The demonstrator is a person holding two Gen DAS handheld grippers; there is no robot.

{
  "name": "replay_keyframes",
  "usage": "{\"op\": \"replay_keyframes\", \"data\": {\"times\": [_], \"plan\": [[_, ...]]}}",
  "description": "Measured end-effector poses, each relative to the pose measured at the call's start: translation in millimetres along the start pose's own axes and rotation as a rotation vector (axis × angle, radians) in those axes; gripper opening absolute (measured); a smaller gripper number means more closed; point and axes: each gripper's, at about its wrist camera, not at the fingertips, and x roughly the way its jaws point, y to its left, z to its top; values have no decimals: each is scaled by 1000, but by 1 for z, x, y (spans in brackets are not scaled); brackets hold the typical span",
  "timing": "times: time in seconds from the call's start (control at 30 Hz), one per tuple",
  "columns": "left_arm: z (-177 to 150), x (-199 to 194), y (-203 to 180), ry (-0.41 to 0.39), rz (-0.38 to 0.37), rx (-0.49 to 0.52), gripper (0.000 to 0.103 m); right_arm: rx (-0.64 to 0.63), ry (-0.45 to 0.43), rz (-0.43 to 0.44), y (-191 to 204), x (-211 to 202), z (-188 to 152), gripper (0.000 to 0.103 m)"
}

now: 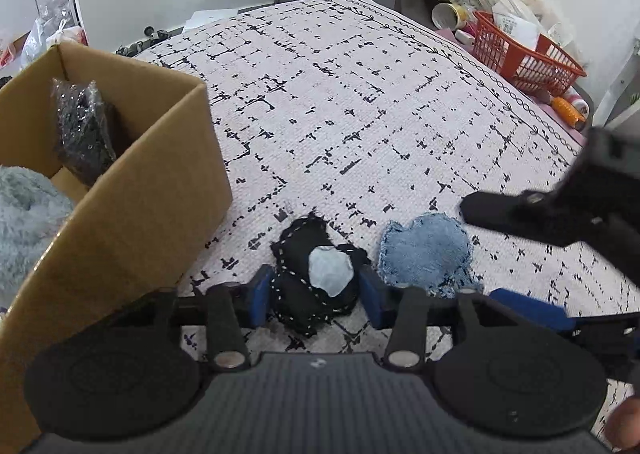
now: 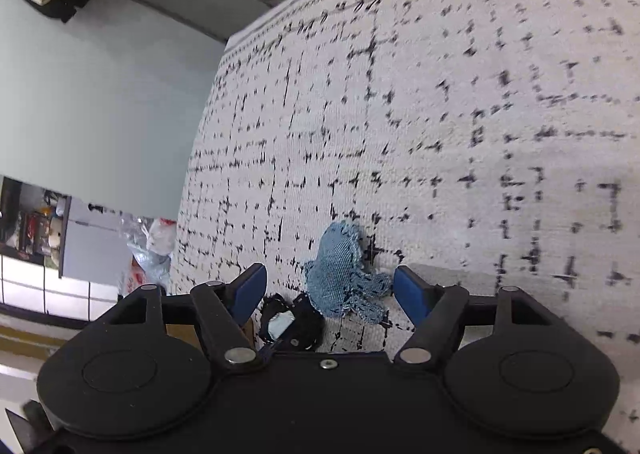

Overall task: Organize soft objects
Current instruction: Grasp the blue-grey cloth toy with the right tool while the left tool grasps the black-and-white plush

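In the left wrist view, an open brown cardboard box (image 1: 132, 190) stands at nine o'clock on the white rug with black dashes (image 1: 340, 106); inside it lie a fluffy pale grey plush (image 1: 24, 214) and a black item in clear wrap (image 1: 82, 130). At six o'clock the left gripper (image 1: 316, 290) has its blue-padded jaws apart, flanking a black stitched fabric toy with a pale blue patch (image 1: 316, 278); contact cannot be told. Just beside it, toward five o'clock, lies a light blue frayed denim soft toy (image 1: 426, 252). An orange plastic basket (image 1: 528, 54) sits at two o'clock.

In the right wrist view, the right gripper (image 2: 330, 290) has its jaws spread wide, the denim toy (image 2: 344, 274) between them on the rug.
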Motion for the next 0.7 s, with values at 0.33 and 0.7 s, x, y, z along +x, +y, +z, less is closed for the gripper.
{"op": "replay_keyframes", "data": {"times": [0.33, 0.7], "plan": [[3, 0, 5, 7, -35, -22, 26, -137, 1, -86, 16, 22, -4, 35], [11, -27, 6, -29, -69, -29, 25, -173, -23, -77, 21, -1, -7, 2]]}}
